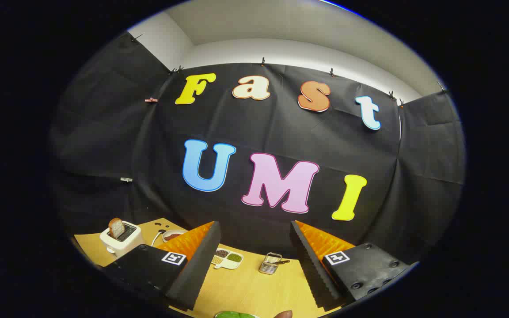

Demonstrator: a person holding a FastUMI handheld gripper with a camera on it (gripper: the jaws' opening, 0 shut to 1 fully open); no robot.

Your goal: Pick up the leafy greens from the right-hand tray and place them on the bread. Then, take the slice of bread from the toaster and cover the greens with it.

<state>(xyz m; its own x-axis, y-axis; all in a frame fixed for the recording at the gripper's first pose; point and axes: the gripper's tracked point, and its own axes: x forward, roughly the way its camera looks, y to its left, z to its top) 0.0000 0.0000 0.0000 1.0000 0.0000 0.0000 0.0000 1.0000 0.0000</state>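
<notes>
Gripper (254,265) raised and tilted up toward the booth wall; fingers (201,265) wide apart, nothing between them. Wooden desk (245,287) below. White toaster (122,238) beyond the left finger, slice of bread (116,228) standing up out of its slot. Small plate (172,235) just behind, by the left fingertip. Divided dish of seeds (227,258) and metal grater (270,263) ahead, between the fingers. Edge of leafy greens (234,315) at the near side, under the gripper.
</notes>
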